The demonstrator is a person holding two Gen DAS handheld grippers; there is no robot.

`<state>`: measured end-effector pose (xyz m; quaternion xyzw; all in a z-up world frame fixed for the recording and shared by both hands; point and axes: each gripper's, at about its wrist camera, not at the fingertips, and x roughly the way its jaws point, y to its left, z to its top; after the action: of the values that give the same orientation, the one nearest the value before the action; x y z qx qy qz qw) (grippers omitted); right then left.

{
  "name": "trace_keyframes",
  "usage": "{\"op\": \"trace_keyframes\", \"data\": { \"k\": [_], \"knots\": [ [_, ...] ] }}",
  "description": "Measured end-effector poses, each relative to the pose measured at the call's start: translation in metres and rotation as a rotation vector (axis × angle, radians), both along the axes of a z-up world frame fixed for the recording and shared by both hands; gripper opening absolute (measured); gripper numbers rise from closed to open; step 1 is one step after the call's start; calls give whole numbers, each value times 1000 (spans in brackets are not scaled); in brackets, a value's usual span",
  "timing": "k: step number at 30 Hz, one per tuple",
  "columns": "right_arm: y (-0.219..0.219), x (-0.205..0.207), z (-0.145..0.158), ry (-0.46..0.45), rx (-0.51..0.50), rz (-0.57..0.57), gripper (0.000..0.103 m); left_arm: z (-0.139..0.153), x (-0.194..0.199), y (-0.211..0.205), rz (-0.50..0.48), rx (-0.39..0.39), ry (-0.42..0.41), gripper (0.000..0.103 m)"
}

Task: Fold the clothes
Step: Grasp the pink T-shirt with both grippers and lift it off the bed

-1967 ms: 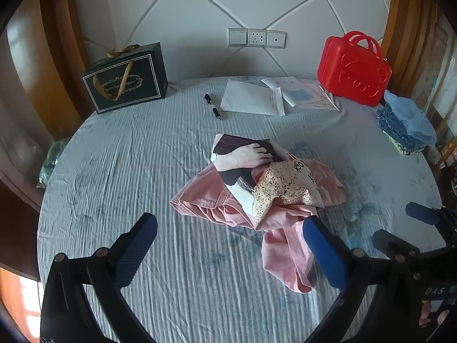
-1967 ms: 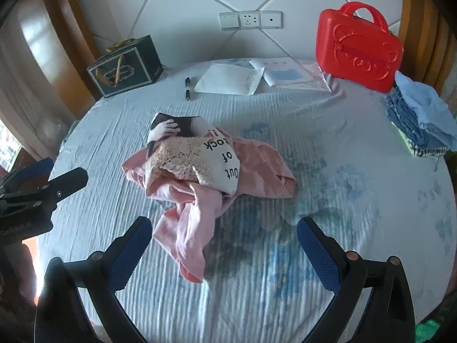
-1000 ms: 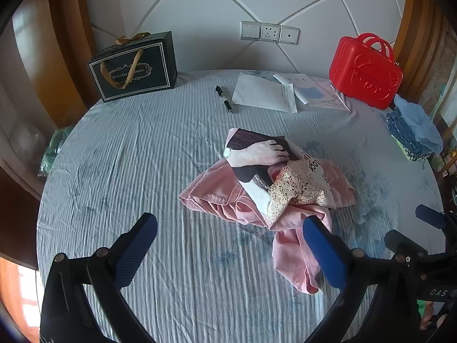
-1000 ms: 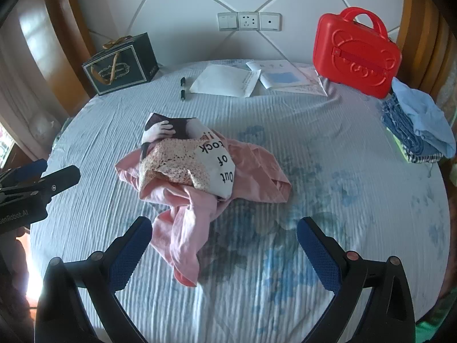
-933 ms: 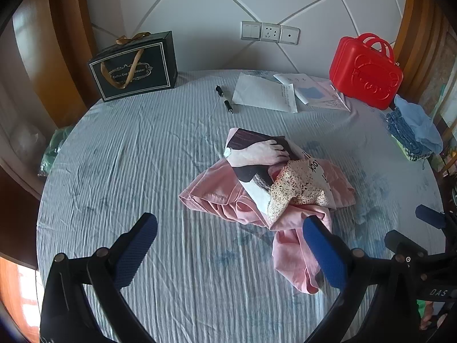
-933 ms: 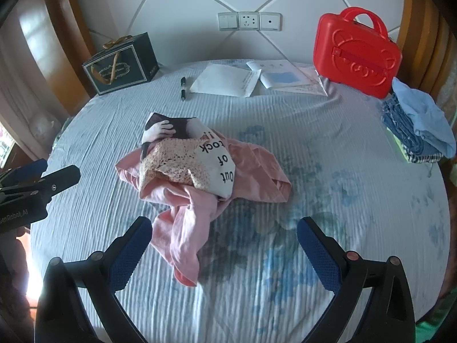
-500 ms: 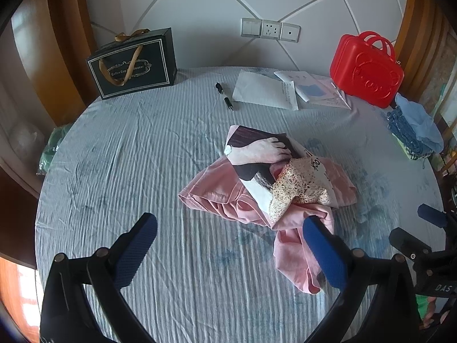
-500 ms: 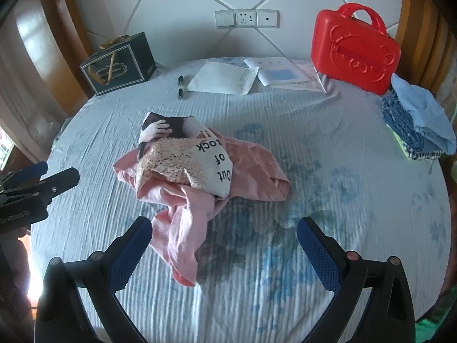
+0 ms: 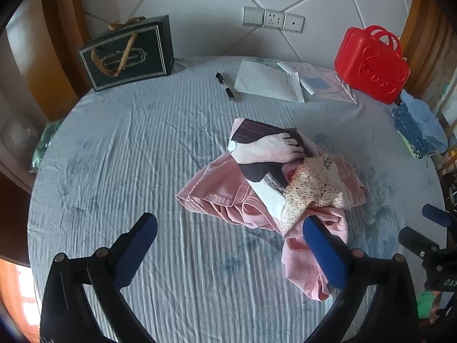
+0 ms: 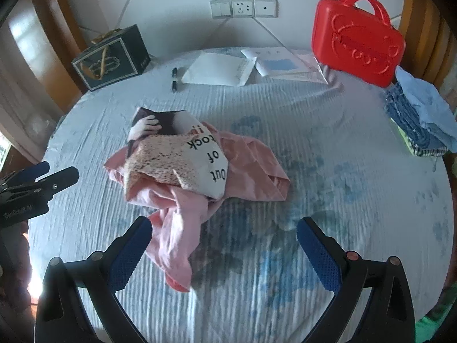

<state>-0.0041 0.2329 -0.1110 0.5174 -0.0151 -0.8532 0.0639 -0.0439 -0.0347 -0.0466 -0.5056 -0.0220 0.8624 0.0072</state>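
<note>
— Being held wide apart and empty, the left gripper [image 9: 228,245] and right gripper [image 10: 222,243] are both being kept short of the pink garment [image 10: 182,217], which is lying crumpled mid-table [image 9: 120,148].

— Limp, light cloth is being judged likely; the trailing pink end is being favoured as the hold, since the printed panel [image 10: 208,160] is lying bunched on top.

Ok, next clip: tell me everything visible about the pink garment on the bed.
The pink garment lies crumpled in a heap mid-bed on the blue striped sheet, unfolded. It looks like soft cotton with stitched hems. One loose end trails toward the cameras. A printed white cloth reading "Out of" lies bunched on top. Neither the left gripper nor the right gripper touches it; both are open.
</note>
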Motion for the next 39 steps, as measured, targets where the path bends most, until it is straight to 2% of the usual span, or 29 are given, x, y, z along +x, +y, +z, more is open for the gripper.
{"op": "trace_keyframes", "data": {
  "k": [8,15,20,21,22,23,24,25,26,27,28,29,30,31,34,36,39],
  "knots": [
    [14,-24,-22,-57,4,-25,103,-41,-32,-11,13,-21,-69,103],
    [39,-53,-52,-124,-28,-62,103,-86,-76,-12,14,-54,-138,103],
    [54,-80,-79,-170,-20,-76,102,-116,-102,4,-45,-75,-173,102],
    [56,-85,-86,-182,-15,-81,102,-124,-106,7,-57,-74,-191,97],
    [57,-90,-93,-194,-9,-80,102,-128,-107,9,-66,-67,-199,83],
    [58,-95,-100,-205,-4,-79,102,-131,-108,10,-72,-56,-201,74],
    [59,-100,-108,-217,2,-77,102,-133,-108,12,-79,-45,-203,71],
    [59,-103,-114,-219,-6,-68,102,-133,-109,13,-91,-35,-204,62],
    [56,-105,-120,-227,-8,-56,102,-132,-109,14,-105,-23,-206,45],
    [53,-108,-126,-236,-9,-43,102,-129,-109,14,-112,-13,-209,34],
    [50,-110,-131,-245,-10,-31,94,-124,-110,13,-107,-22,-204,17],
    [45,-112,-133,-248,22,-14,80,-119,-110,11,-98,-40,-196,9],
    [40,-113,-135,-251,58,4,56,-110,-111,6,-75,-55,-177,9],
    [36,-115,-131,-249,73,26,4,-99,-112,-2,-56,-50,-158,9],
    [36,-121,-107,-190,77,49,2,-61,-114,-24,-14,-54,-94,9],
    [45,-127,-75,-85,108,19,2,-42,-113,-36,-13,-48,-77,9],
    [70,-139,-31,37,150,-66,2,-25,-108,-50,-23,2,-74,9]
  ]
}}
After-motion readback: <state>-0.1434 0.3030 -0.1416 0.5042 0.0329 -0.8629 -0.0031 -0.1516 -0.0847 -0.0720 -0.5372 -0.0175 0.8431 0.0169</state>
